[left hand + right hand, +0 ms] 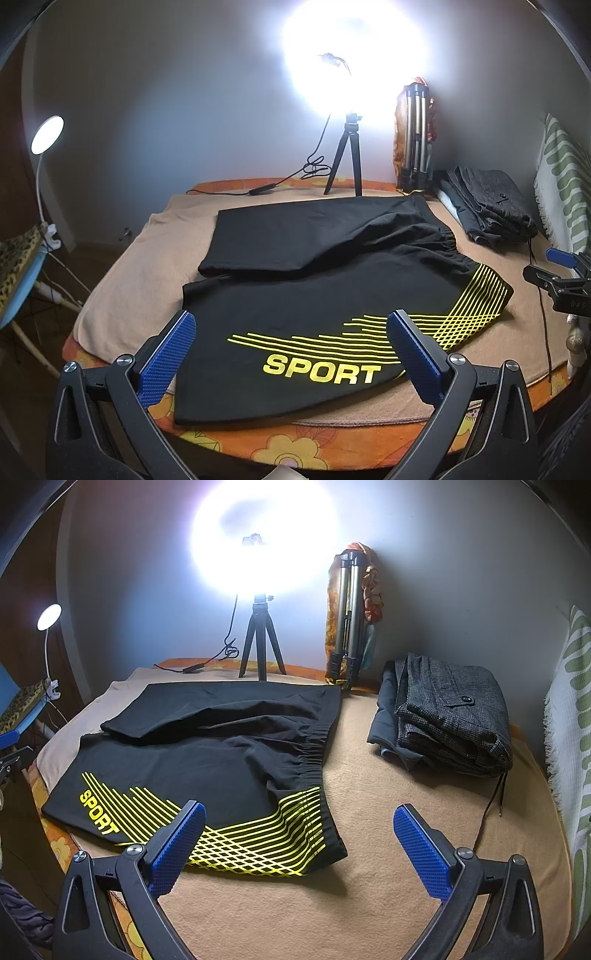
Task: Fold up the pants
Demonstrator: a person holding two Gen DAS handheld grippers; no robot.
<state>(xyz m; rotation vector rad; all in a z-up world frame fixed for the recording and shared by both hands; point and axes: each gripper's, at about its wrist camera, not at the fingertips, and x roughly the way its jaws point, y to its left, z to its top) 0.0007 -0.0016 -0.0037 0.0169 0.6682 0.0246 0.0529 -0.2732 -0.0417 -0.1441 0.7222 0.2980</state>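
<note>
I read one clear word, "SPORT", in yellow capitals on the black pants, just ahead of my left hand-held gripper. Faint letters, perhaps "OAS", mark the right hand-held gripper; I cannot be sure.

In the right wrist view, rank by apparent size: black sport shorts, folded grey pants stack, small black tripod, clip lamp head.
Largest to smallest:
1. black sport shorts
2. folded grey pants stack
3. small black tripod
4. clip lamp head
The shorts lie nearest the camera, which exaggerates their lead.
</note>
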